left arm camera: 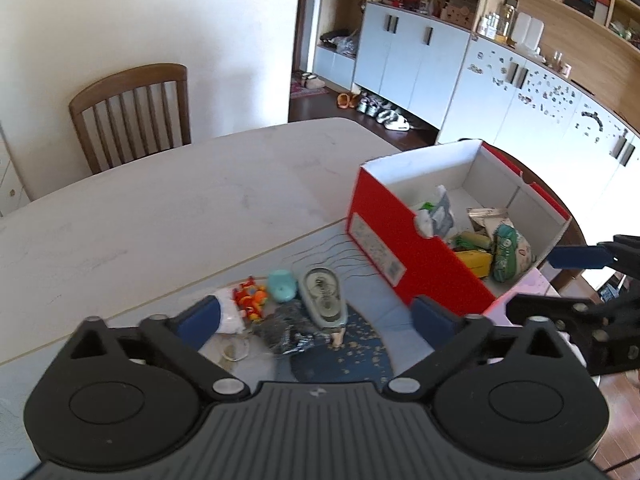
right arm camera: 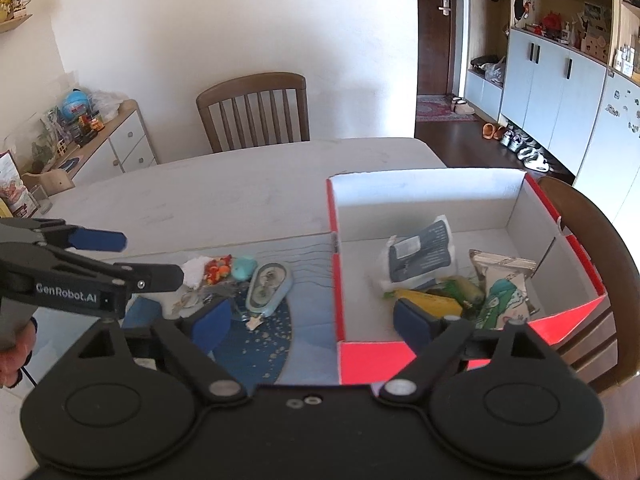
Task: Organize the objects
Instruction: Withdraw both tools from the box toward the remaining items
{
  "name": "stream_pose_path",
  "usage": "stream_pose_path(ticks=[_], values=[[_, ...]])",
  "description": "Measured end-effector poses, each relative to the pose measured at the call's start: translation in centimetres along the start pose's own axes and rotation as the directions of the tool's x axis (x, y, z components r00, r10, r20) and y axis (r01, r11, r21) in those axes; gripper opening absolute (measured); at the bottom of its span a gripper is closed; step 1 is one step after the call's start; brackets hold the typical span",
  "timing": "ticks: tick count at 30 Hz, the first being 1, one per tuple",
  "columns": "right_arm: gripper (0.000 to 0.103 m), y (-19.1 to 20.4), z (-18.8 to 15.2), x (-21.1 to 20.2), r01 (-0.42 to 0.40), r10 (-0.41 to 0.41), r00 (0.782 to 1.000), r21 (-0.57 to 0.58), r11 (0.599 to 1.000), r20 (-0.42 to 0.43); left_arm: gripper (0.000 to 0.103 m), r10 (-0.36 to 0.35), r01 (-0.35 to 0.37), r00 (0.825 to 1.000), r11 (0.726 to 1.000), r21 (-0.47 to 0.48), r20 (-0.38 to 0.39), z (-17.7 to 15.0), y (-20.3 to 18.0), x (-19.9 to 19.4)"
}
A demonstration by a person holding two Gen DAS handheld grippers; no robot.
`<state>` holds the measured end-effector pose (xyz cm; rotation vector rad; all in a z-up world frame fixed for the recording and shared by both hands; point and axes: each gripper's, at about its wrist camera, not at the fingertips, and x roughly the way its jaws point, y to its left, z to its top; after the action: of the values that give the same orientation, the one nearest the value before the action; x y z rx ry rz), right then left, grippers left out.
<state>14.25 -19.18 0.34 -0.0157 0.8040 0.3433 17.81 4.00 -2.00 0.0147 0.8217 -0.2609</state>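
A red box [left arm camera: 384,236] [right arm camera: 376,352] with a white inside stands on the table's right part and holds several packets, among them a green and white pouch [left arm camera: 510,254] [right arm camera: 500,300] and a yellow pack [right arm camera: 430,302]. Left of it, on a blue mat [left arm camera: 344,356] [right arm camera: 256,344], lie a grey-blue oval case [left arm camera: 324,296] [right arm camera: 268,288], a teal item [left arm camera: 282,286] [right arm camera: 244,268], an orange toy [left arm camera: 250,298] [right arm camera: 218,268] and a dark crinkled packet [left arm camera: 288,330]. My left gripper [left arm camera: 316,320] is open and empty above these loose items. My right gripper [right arm camera: 312,322] is open and empty over the box's near left corner.
The pale table [left arm camera: 160,208] [right arm camera: 240,184] has a wooden chair [left arm camera: 132,112] [right arm camera: 256,108] at its far side and another chair [right arm camera: 592,240] behind the box. Cabinets [left arm camera: 420,52] line the right wall. A low sideboard [right arm camera: 104,140] with clutter stands at the left.
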Motion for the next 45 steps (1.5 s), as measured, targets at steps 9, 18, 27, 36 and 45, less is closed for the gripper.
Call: stream_pose_path(ticks=[9,18,27,36,45], values=[[0.095,2.4,-2.1,1.5,-0.044,0.043,0.998,-0.008,0.999,-0.04,0.103,0.015,-0.015,1.0,1.0,0.021,-0.012,-2.3,2.2,0.3],[0.095,6.2,-5.5,4.5,-0.11,0.103,0.985,-0.045,0.993,-0.136,0.103,0.102,-0.102,0.994,0.995,0.012,-0.037,-5.2,5.6,1.9],[0.094,8.5,-8.0,7.2,-0.13,0.107,0.972,-0.096,0.987,-0.211,0.103,0.133,-0.136,0.987,0.99,-0.032,-0.095,-8.0,9.4,3.7],[0.087,9.6,-9.5,9.1,-0.124,0.09,0.968,-0.133,0.983,-0.235,0.103,0.094,-0.091,0.994,0.995,0.052,-0.055,-6.6,7.4,6.0],[0.08,10.0,-9.6,9.9,-0.119,0.083,0.97,-0.15,0.982,-0.227,0.103,0.139,-0.141,0.989,0.989,-0.037,-0.043,-4.0,8.4,9.3]])
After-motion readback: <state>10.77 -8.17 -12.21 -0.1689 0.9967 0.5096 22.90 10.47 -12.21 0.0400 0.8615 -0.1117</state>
